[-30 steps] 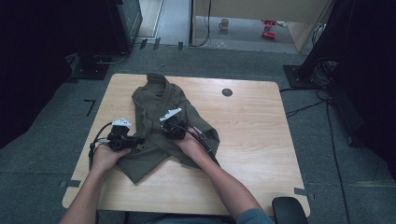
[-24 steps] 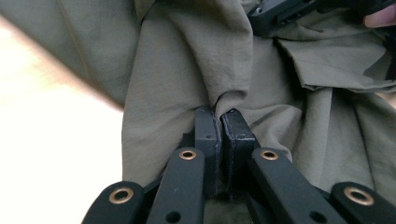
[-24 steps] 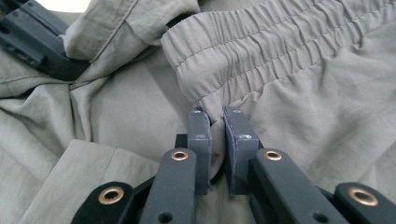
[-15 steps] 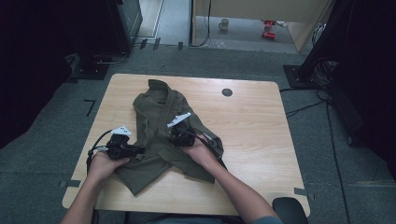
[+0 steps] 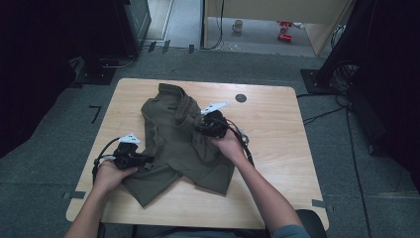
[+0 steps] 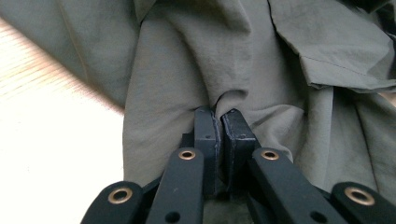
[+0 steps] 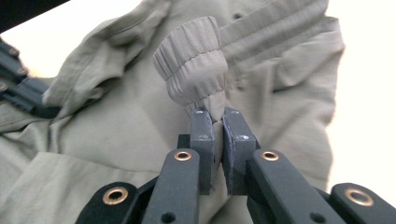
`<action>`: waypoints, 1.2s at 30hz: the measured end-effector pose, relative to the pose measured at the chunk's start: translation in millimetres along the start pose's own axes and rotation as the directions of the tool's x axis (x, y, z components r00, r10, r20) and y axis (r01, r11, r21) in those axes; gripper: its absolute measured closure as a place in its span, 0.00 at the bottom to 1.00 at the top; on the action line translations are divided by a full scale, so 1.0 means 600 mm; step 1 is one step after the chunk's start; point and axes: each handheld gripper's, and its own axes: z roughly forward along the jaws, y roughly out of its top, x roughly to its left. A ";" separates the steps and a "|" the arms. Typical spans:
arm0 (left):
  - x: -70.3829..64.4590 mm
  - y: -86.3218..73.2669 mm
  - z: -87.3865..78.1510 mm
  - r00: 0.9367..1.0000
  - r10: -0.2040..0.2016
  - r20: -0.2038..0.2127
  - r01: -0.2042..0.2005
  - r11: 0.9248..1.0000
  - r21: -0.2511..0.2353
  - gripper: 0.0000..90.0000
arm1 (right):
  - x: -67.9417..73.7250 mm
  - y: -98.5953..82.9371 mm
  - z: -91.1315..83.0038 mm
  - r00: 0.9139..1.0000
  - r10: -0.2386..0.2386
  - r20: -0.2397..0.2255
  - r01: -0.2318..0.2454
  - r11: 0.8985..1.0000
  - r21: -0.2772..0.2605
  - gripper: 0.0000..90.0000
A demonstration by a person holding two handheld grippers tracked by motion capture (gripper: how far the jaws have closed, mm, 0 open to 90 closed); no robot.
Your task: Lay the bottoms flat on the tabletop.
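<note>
An olive green jacket lies crumpled across the middle of the wooden table. At the garment's left edge my left gripper is shut on a fold of the fabric. In the left gripper view the cloth bunches between the closed jaws of the left gripper. Near the jacket's upper middle my right gripper is shut on the ribbed cuff of a sleeve. The cuff stands up from the closed jaws of the right gripper, with the jacket body spread behind it.
A small dark round hole sits in the table's far side, right of the jacket. Bare tabletop lies to the right and along the near edge. Dark equipment and cables stand on the floor around the table.
The right gripper has carried the sleeve cuff up and to the right. The left gripper has slid toward the near left with its fold. The jacket is stretched out longer between them.
</note>
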 end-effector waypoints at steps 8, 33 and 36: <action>0.000 0.000 0.000 1.000 -0.001 0.003 0.001 1.000 0.000 0.96 | -0.057 -0.008 -0.029 0.996 0.075 0.040 -0.073 0.996 -0.048 0.94; -0.001 0.001 0.000 1.000 -0.003 0.000 0.003 1.000 0.005 0.95 | -0.202 -0.032 -0.067 0.962 0.149 0.228 -0.120 0.984 -0.135 0.94; -0.004 0.004 0.002 1.000 -0.012 0.003 0.011 1.000 0.012 0.95 | -0.221 -0.023 -0.068 0.955 0.157 0.250 -0.146 0.987 -0.063 0.94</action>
